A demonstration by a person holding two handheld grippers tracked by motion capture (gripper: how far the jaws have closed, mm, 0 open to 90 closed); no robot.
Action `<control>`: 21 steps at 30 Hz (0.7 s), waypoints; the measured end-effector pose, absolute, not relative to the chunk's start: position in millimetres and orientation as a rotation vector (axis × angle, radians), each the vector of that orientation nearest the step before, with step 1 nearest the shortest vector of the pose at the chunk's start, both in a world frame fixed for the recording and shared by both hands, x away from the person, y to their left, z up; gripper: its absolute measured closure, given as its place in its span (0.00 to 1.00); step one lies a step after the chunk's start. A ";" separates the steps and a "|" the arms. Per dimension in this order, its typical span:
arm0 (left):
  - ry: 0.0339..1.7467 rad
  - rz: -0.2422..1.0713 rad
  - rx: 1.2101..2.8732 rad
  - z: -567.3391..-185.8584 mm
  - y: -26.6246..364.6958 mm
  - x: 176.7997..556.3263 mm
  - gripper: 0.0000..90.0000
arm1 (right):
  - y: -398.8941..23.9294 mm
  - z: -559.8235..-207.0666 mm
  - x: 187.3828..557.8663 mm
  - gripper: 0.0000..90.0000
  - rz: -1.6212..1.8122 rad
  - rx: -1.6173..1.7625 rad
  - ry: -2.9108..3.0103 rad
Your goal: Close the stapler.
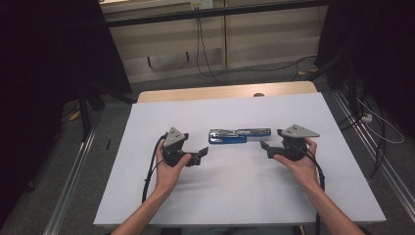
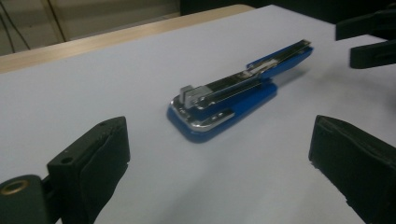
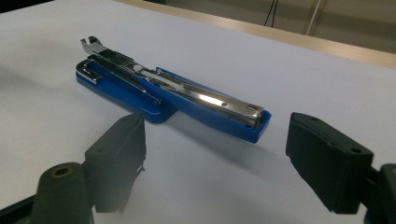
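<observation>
My left gripper (image 1: 204, 152) and right gripper (image 1: 265, 147) gape empty, flanking the stapler (image 1: 239, 135) | stapler lies unfolded, ungrasped | gripping remains.

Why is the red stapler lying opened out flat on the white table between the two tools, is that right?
Not quite: the stapler is blue, not red, as the right gripper view shows clearly. The rest holds: it lies opened out flat on the white table, between the left tool and the right tool.

Lab: curtained, cabled test table (image 1: 235, 196)
</observation>
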State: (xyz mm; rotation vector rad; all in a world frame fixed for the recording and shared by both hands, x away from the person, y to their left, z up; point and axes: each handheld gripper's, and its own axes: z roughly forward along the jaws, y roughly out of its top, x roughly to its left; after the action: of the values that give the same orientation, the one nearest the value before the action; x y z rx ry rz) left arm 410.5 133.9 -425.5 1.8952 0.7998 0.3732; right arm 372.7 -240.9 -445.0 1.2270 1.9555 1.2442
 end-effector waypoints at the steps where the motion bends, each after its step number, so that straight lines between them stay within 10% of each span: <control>1: 0.799 0.370 1.892 -425.7 134.2 412.4 0.06 | -240.6 -445.8 373.1 0.25 1.245 1.229 1.961; 21: 0.794 0.384 1.910 -422.6 113.5 444.1 0.07 | -242.3 -450.3 377.1 0.47 1.216 1.292 1.975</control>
State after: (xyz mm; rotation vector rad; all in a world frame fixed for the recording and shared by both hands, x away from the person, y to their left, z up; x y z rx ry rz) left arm 444.1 113.5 -422.6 1.9101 0.7939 0.3841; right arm 377.1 -242.3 -450.3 1.2924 1.9749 1.2158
